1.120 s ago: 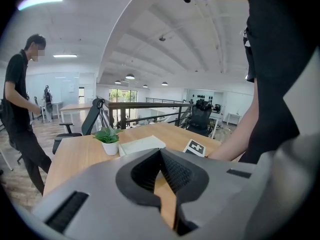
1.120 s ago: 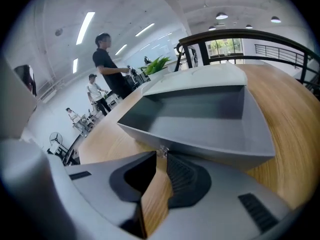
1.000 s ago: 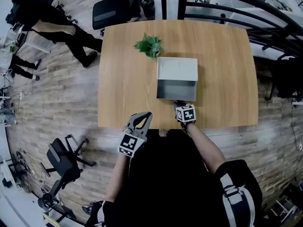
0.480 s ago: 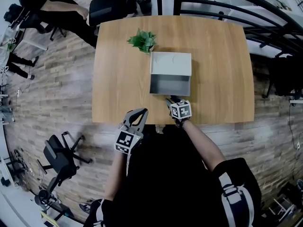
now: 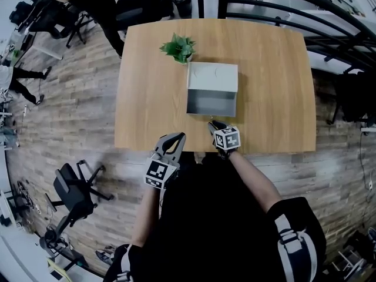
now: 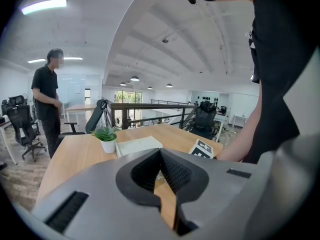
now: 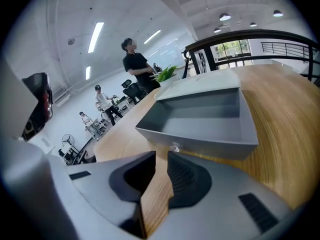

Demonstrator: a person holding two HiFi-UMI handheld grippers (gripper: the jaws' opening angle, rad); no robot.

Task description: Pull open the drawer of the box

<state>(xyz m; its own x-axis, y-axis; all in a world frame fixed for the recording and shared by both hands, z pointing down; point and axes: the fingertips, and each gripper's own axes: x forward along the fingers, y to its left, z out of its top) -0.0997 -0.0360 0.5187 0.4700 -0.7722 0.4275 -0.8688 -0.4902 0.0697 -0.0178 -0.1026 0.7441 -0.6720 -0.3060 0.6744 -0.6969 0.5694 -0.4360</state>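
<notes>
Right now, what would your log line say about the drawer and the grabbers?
drawer: pulled out of box, empty | right gripper: open, jaws just been closing, nothing between them, off the knob | left gripper: shut, empty

Head view looks steeply down; both low views share the box.

the person wears a black top, its right sleeve crossed by pale grey bands, the forearms bare below. each hand carries a moulded grey tool: the left gripper and the right gripper each bear a cube of black-and-white square markers near the wrist. up close, the jaws are smooth grey shells lined with black ribbed pads, with dark slots in the casing.
</notes>
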